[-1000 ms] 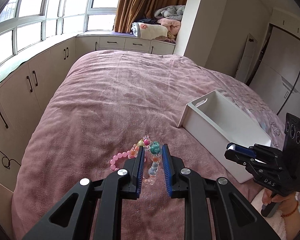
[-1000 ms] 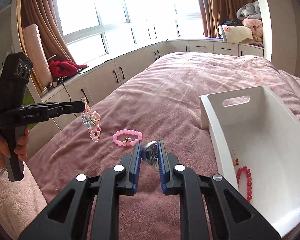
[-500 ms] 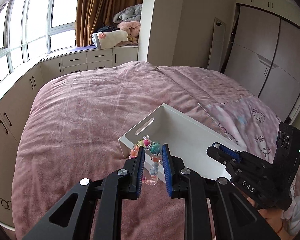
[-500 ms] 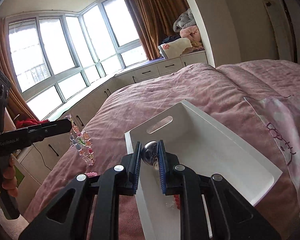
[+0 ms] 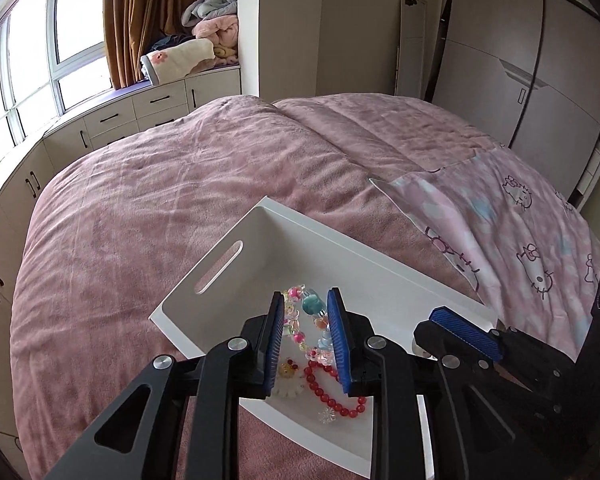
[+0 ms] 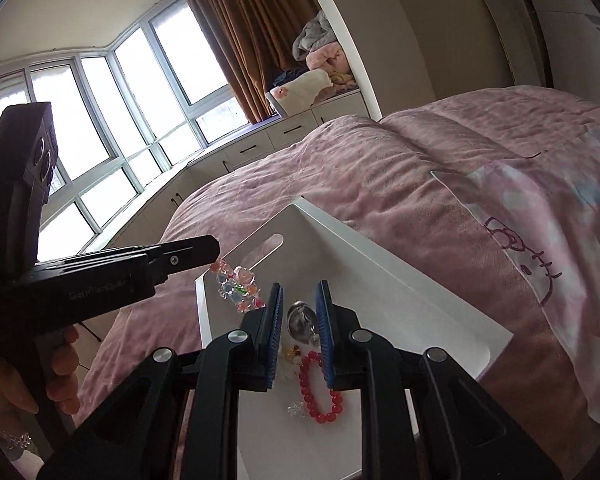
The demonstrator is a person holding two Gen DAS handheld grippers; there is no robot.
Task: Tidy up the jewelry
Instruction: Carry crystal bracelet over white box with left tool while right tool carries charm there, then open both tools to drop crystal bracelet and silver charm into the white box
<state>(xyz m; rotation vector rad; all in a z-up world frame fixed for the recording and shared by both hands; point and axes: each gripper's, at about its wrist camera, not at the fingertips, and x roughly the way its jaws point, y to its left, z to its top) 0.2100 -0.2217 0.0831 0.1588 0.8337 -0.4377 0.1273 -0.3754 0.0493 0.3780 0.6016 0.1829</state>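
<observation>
Both grippers are held over the white tray [image 5: 400,276]. The left gripper [image 5: 305,334] has just been opening, its bead bracelet [image 5: 306,320] dangling loose between the jaws. A silver pendant [image 6: 300,322] is clenched in the right gripper [image 6: 299,334]. Each piece should be released low, at 12 o'clock of the red bracelet [image 5: 332,394].

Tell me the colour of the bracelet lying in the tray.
Red bracelet, clearest in the right wrist view.
</observation>
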